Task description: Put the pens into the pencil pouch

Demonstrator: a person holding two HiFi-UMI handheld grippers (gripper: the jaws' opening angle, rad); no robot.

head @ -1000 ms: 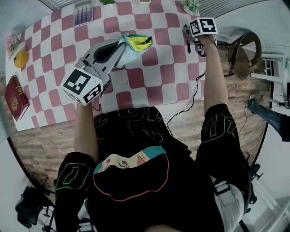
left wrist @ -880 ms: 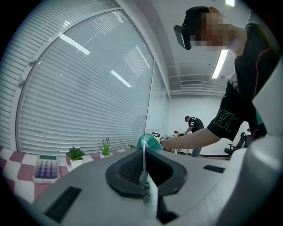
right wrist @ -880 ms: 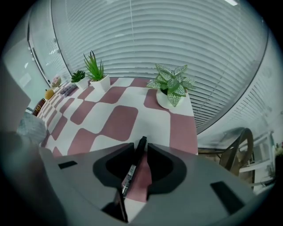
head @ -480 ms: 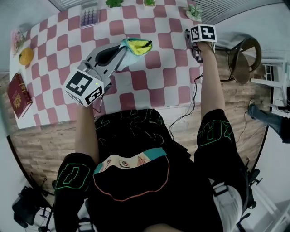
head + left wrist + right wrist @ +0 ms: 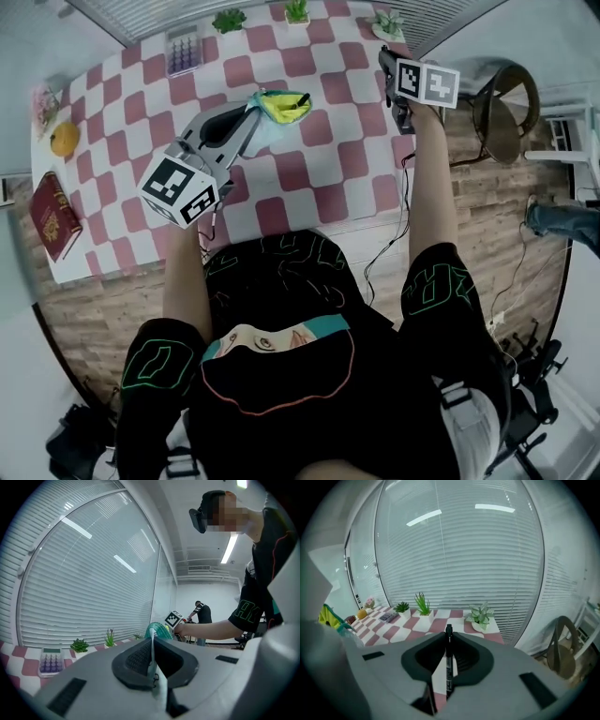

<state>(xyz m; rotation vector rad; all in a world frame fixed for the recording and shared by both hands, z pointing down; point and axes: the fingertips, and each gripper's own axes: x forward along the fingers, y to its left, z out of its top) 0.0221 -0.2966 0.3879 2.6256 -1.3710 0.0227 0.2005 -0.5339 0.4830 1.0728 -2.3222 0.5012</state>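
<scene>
**Head view.** The left gripper (image 5: 251, 111) reaches over the checked bench (image 5: 309, 173). Its fingers are pressed together on the near edge of the pencil pouch (image 5: 281, 105), which is teal outside with a yellow lining. A dark tip (image 5: 302, 97) shows at the mouth, possibly something already stowed, not certain. I cannot tell whether the pouch bottom rests on the bench. The right gripper (image 5: 388, 71) is at the bench's far right corner, well apart from the pouch.

**Left gripper view.** The fingers are clamped flat on a pale strip of the pouch's edge. The teal body bulges just beyond them. Only this one edge is held.

**Right gripper view.** The fingers have just been closing and now pinch a black pen (image 5: 449, 663), which lies along them. Its tip pokes past the fingertips toward the potted plants (image 5: 423, 604). The pouch's yellow lining shows at the far left edge.

**Risks from here**
- The pen is gripped lengthwise on a thin barrel, so a quick swing across could make it pivot or slide out.
- With only one lip held, the pouch mouth may sag shut, and the pen tip could then catch the fabric or skid off onto the bench.
- If that dark tip is a stowed pen, the incoming one may knock against it and jam at the opening.
</scene>
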